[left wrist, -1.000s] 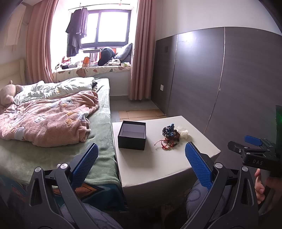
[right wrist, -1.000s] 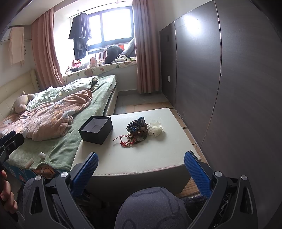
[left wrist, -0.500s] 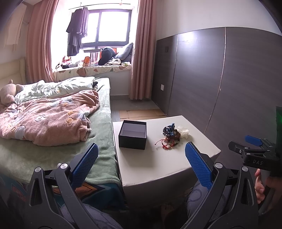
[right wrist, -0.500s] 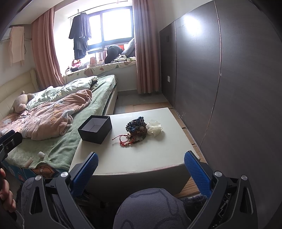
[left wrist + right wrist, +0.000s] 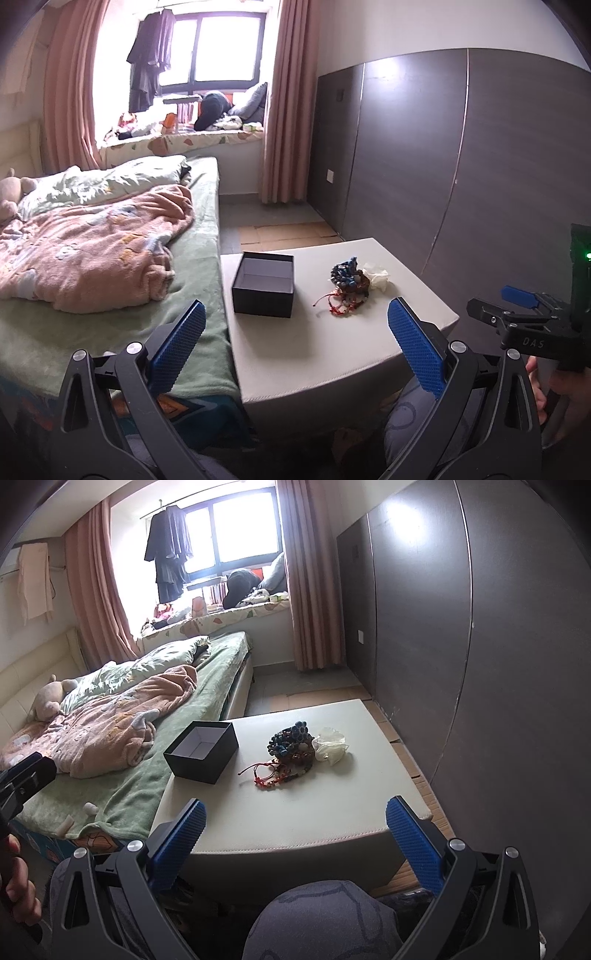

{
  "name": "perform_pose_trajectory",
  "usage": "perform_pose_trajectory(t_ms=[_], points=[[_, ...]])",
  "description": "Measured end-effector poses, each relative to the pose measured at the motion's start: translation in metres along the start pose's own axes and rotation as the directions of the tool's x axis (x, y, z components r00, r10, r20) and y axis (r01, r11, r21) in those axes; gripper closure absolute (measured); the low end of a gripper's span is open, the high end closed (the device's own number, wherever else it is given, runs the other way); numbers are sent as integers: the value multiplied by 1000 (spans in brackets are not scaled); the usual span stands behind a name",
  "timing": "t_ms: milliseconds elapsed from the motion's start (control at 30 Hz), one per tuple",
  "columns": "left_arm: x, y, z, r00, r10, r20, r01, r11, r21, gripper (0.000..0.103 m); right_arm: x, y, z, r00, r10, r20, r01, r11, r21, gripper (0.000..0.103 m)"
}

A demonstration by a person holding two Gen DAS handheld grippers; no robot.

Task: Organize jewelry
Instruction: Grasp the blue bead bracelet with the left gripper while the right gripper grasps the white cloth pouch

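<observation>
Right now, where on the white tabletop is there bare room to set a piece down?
The near half of the white table, between the black box, the jewelry pile and the front edge, is bare. So is the far edge behind them. The middle is crowded: box, pile and white cloth.

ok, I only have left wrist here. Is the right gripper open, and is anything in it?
Observer: The right wrist view shows the right gripper open with nothing between its fingers, at the near edge of the table.
Operator: Box floor? I only see part of it.
Observer: The black box has a bare pale floor. All the jewelry is in a pile on the table, beside the box.
Operator: Anything behind my left finger?
Observer: Two small white bits lie on the green bedspread, near its edge. I can't tell what they are.
</observation>
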State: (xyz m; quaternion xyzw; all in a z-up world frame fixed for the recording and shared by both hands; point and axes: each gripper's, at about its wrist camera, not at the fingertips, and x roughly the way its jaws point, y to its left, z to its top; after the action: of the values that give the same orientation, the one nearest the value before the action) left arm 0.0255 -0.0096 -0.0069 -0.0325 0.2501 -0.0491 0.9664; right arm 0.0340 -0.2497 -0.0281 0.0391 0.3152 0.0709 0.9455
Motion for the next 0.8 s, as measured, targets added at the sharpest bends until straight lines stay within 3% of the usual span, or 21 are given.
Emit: perform_pose_trajectory(t_ms=[133,333,600,800], points=[[29,-7,9,999,-47,-22,47,999,1,5,23,-15,11,1000,1,-25,0,1000,20,10],[80,-23,23,991,-107,-78,107,994,-1,6,65,-38,22,995,22,-102,-15,997,72,27],[152,-41,35,970,-166,-178,164,986,-28,30,125,-71,35,981,56,-187,-30,990,141,41],[211,-48,44,940,-208,-270,198,978,-67,47,166,-86,45,969,91,-230,-43,978,205,47]])
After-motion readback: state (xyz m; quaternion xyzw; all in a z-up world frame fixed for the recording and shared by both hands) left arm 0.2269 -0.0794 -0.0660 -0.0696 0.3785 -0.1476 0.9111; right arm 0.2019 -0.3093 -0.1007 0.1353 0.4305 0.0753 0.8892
